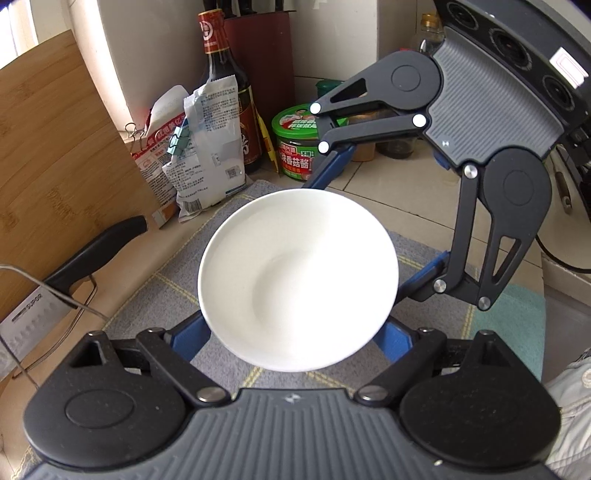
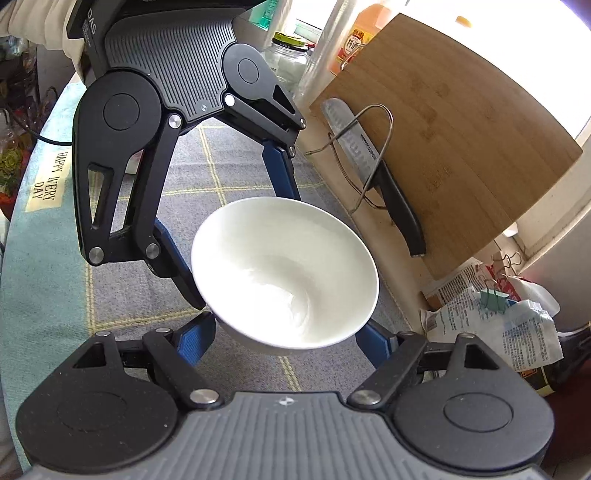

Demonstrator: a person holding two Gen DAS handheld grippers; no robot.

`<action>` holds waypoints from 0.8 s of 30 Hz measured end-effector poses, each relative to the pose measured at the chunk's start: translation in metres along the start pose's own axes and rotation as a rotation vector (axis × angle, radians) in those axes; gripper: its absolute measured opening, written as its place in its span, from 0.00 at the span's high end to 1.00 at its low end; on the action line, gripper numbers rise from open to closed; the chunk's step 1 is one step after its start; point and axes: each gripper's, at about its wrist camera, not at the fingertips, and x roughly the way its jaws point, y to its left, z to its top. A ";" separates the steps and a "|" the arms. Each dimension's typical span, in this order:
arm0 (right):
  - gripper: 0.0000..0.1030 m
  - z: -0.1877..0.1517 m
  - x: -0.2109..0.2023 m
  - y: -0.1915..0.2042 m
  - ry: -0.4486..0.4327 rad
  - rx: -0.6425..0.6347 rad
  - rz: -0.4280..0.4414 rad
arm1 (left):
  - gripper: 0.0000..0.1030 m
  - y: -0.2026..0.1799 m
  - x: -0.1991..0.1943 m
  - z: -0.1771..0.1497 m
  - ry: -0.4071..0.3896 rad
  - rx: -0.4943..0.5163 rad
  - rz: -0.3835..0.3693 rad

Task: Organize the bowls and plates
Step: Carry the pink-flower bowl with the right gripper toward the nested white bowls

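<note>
Now | white bowl (image 1: pixel 299 280) mouth up, slight tilt | L+R hand-held gripper clamped on it

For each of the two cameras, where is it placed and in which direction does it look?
Left wrist: sits on the left gripper, looking down at the bowl; the right gripper reaches in opposite.
Right wrist: sits on the right gripper, looking down at the bowl; the left gripper and a sleeve show.
Shared: bowl, cutting board, knife, checked cloth.
</note>
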 end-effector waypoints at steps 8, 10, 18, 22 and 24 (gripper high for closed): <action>0.16 0.018 -0.006 0.024 -0.016 -0.010 0.014 | 0.10 -0.005 -0.021 -0.018 0.022 -0.008 0.006; 0.16 0.023 -0.007 0.031 -0.020 -0.015 0.022 | 0.10 -0.006 -0.027 -0.023 0.029 -0.017 0.005; 0.16 0.041 -0.005 0.060 -0.033 -0.031 0.068 | 0.10 -0.021 -0.049 -0.045 0.074 -0.052 0.016; 0.16 0.048 -0.003 0.072 -0.040 -0.037 0.090 | 0.10 -0.027 -0.057 -0.055 0.089 -0.070 0.025; 0.16 0.051 -0.003 0.077 -0.043 -0.042 0.098 | 0.10 -0.030 -0.062 -0.059 0.093 -0.080 0.029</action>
